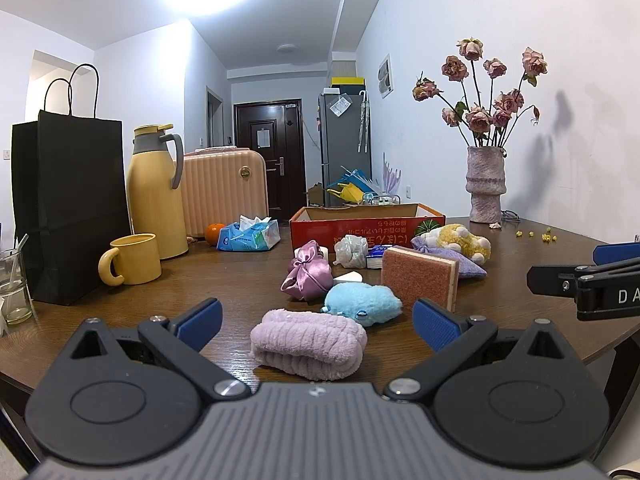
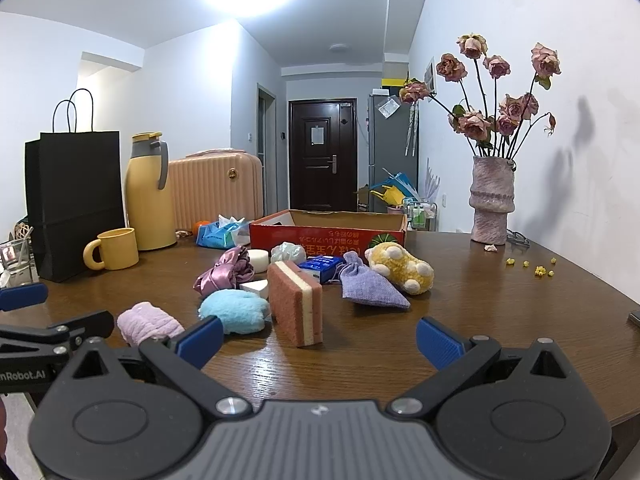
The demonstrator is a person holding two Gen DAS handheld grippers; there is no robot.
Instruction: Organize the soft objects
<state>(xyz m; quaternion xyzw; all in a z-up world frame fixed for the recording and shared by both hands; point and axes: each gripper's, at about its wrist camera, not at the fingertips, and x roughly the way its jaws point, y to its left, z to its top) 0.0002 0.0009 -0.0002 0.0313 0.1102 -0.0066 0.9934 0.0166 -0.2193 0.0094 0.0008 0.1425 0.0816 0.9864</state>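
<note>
- Left gripper point(image 1: 316, 326), jaws spread wide and empty, frames a lilac towel roll point(image 1: 309, 344) on the wooden table point(image 1: 240, 280).
- Right gripper point(image 2: 318, 340), likewise released, faces a standing pink sponge point(image 2: 295, 303).
- Behind: blue plush point(image 1: 362, 303), red cardboard box point(image 1: 366, 224).

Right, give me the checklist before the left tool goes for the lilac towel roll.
1. Left tool open: ok.
2. Lilac towel roll lined up between its fingers: ok.
3. Blue plush clear of the roll: cannot tell, very close behind.
4. Right tool open, holding nothing: ok.
5. Red cardboard box open on top: ok.
6. Room inside the box: cannot tell.
</note>
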